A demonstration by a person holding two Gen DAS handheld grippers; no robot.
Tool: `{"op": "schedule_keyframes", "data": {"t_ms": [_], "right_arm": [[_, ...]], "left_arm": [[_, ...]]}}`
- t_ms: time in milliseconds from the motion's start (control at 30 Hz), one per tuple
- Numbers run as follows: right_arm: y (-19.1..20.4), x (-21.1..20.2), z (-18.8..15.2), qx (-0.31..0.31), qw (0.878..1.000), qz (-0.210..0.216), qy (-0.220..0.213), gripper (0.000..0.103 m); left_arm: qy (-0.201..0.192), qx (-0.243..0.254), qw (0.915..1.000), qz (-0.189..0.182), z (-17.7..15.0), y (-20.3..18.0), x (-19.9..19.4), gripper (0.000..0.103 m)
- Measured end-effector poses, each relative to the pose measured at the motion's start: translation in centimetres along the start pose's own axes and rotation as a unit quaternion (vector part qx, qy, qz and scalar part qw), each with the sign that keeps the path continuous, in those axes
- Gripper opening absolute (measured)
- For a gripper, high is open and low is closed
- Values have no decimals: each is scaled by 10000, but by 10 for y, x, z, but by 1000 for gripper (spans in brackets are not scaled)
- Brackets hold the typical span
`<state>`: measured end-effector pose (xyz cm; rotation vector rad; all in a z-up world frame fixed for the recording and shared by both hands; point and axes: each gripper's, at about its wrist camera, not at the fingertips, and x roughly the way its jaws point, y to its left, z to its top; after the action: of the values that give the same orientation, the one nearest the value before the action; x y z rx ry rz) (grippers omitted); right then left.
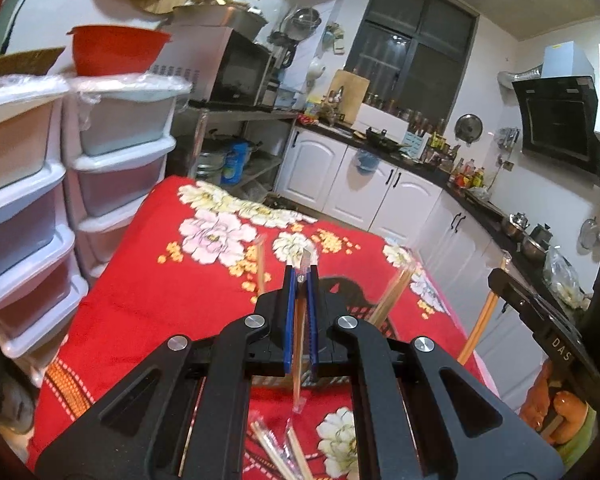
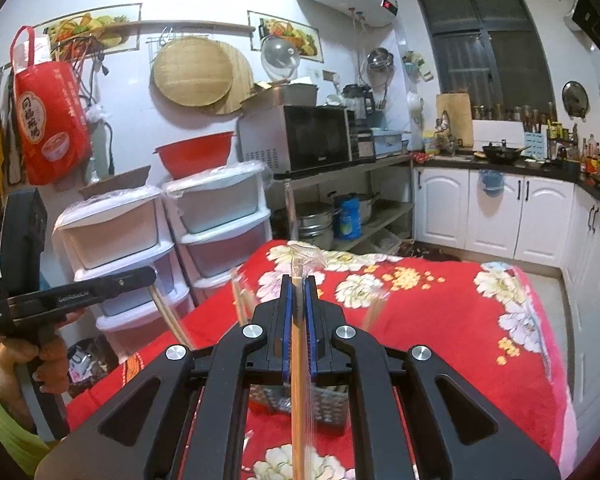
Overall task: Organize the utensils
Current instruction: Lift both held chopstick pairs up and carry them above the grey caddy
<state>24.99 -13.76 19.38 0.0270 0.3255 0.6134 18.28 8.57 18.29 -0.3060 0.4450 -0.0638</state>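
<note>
Left gripper (image 1: 301, 276): blue pads (image 1: 289, 320) closed tight on a wrapped chopstick pair (image 1: 299, 360), which stands near upright between them; the clear wrapper tip pokes out above the fingertips and the lower end hangs below the jaws, above the table.

Right gripper (image 2: 299, 280): fingers pinched on a second wrapped pair (image 2: 299, 380), wooden sticks running straight down the gap, crumpled plastic wrapper end sticking up past the tips.

Table (image 1: 148, 280): covered in a red cloth with white and pink flowers; both grippers are held above it.

Holder (image 2: 328, 404): a perforated metal container, seen just under the right gripper toward the near edge of the table; its shape is hard to make out behind the fingers.

Other chopsticks (image 1: 396, 292): more wrapped pairs stand tilted around the left gripper, probably in that holder, though their lower ends are hidden.

Loose chopsticks (image 1: 284, 456): a few wrapped pairs lie flat on the cloth at the near edge, below the left gripper.

Drawers (image 1: 116, 152): stacked white plastic units just beside the table's left edge, with a red basin (image 1: 116, 50) on top.

Cabinets (image 1: 380, 188): white kitchen units well beyond the far edge.
</note>
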Motion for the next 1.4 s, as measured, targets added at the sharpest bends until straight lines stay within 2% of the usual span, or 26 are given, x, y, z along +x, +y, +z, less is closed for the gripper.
{"op": "schedule_keyframes", "data": {"t_ms": [367,733,933,1067,1400], "right_arm": [[-12,-8,23,-60,9994,-219,-273,6],[-9,9,46,-21,9981,-86,-615,6],[-12,24,57,46,9963,-57,-860,6],[-11,42,54,-53,9953,-113,-965,6],[-20,85,29,-24,9965,-222,-801,6]], "left_arm": [[-364,235,9990,-51,36,-22,-1,1],[-721,374,9966,114,62,-26,-3,1],[-656,269,9973,196,58,-16,11,1],[-566,185,9978,292,50,-10,24,1],[-403,-14,9984,408,28,10,52,1]]}}
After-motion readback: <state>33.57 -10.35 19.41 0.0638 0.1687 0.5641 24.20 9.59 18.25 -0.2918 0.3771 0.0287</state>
